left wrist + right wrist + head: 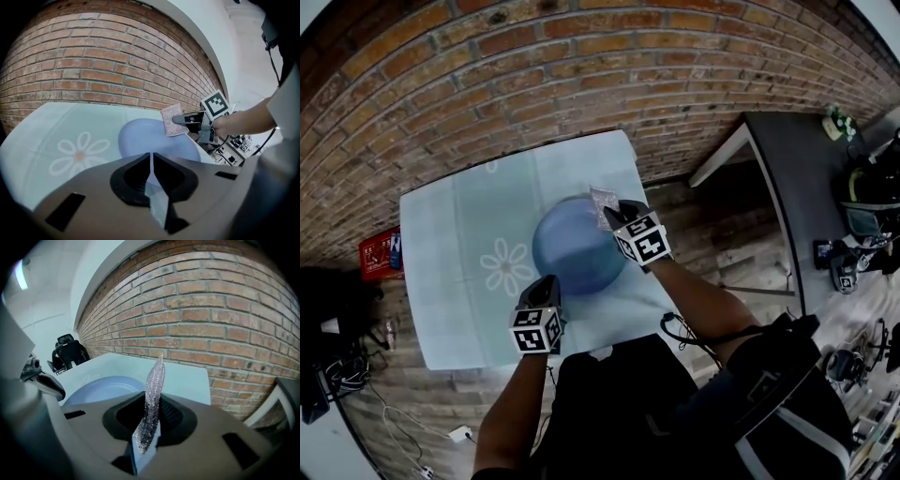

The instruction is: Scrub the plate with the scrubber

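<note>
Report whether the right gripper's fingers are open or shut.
Shut on the scrubber: the right gripper pinches the sparkly pad edge-on between its fingers, as the right gripper view shows.

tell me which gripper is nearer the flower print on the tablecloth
Left. The left gripper sits beside the flower print; the right gripper holds the scrubber over the plate, at its far side.

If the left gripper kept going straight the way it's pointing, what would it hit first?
Most likely the blue plate. Its near rim lies right beyond the left gripper's closed jaw tips, though I can't tell whether they already touch.
</note>
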The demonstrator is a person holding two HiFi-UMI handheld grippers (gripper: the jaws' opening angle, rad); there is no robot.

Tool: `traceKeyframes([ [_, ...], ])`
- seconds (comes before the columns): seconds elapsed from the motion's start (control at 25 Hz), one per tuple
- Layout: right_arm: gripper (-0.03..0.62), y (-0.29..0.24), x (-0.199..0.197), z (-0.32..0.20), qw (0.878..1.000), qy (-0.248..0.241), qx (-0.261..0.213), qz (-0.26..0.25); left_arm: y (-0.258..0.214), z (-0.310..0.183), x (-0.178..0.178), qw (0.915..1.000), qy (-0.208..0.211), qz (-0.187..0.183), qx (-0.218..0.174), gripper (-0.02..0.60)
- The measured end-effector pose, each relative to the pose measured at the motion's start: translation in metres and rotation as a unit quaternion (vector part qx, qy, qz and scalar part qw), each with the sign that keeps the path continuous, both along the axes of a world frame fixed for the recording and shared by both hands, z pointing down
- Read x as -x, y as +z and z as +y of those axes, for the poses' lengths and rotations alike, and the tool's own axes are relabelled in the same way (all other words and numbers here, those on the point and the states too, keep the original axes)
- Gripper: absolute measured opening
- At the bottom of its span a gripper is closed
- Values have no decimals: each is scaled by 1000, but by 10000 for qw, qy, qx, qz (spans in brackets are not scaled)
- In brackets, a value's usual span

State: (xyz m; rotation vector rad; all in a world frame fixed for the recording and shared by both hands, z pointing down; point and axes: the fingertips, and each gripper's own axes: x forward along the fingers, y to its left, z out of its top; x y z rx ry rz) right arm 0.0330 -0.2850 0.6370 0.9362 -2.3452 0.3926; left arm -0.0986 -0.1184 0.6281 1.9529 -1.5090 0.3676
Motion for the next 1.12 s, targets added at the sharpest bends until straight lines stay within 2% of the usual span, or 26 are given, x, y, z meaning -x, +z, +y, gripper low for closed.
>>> traceKeyframes([
  [0.48, 74, 2, -32, 30, 9991, 360, 45, 224, -3, 4, 0, 9999, 98, 35, -54, 31],
  [1.12, 74, 1, -28, 96, 9977, 534, 227, 339, -13, 15, 2, 9981, 567, -68, -233, 31],
])
